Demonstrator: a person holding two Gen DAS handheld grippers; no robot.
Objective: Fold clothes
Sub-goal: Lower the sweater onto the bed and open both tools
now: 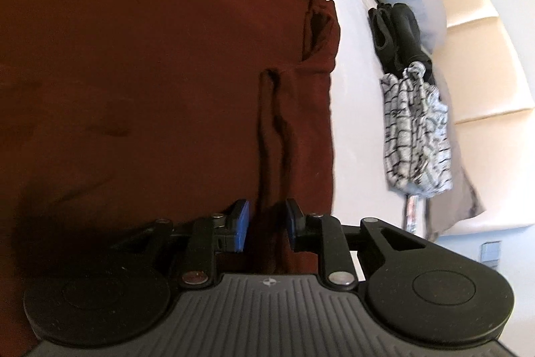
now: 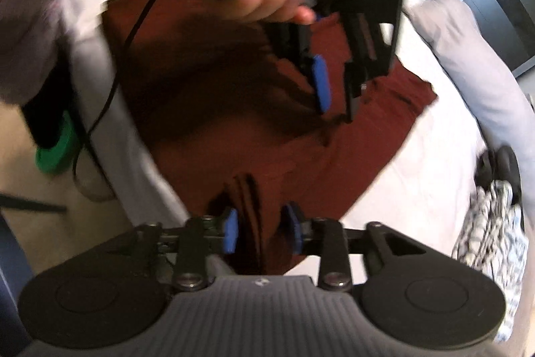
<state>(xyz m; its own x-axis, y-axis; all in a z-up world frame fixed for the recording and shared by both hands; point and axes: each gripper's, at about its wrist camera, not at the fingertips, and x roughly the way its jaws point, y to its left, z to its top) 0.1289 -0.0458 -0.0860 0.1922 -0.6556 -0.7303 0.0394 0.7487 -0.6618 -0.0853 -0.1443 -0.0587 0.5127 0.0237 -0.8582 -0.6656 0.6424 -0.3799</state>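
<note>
On white bed (image 1: 354,109), maroon garment (image 1: 150,72)

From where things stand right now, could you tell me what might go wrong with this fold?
1. Both tongs, left and right, stand open around ridges of the maroon shirt, so raised cloth may slip loose.
2. The cable trails over the shirt and could snag.
3. The striped garment lies nearby.
</note>
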